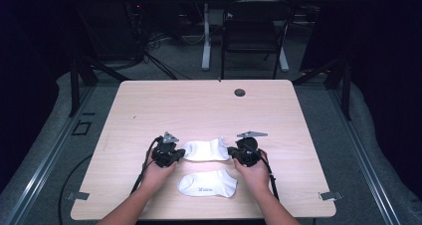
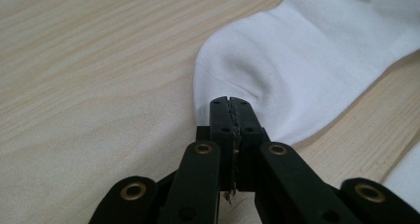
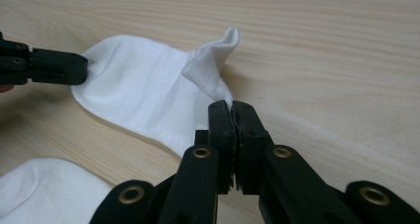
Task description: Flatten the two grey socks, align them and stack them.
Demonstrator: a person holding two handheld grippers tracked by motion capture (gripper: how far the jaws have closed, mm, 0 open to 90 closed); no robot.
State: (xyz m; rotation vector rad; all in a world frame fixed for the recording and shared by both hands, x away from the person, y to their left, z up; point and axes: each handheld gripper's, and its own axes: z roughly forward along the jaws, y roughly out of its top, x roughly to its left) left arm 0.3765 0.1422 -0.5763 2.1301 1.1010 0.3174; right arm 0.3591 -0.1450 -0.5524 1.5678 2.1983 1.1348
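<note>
A white ankle sock (image 1: 205, 150) lies stretched sideways on the wooden table (image 1: 199, 105) between my two grippers. My left gripper (image 1: 180, 154) is shut on its toe end (image 2: 233, 80); cloth puckers at the closed tips (image 2: 231, 102). My right gripper (image 1: 232, 152) is shut on the cuff end (image 3: 208, 70), whose ribbed edge stands up just beyond the closed tips (image 3: 232, 105). In the right gripper view the left gripper (image 3: 74, 68) grips the sock's far end. A second white sock (image 1: 208, 183) with a small dark mark lies flat nearer the front edge, between the forearms.
A round cable hole (image 1: 240, 92) sits near the table's far edge. Beyond the table stand a dark chair (image 1: 254, 33) and a white desk leg (image 1: 206, 36). Metal brackets (image 1: 77, 195) clamp the front corners. The far half of the tabletop is bare wood.
</note>
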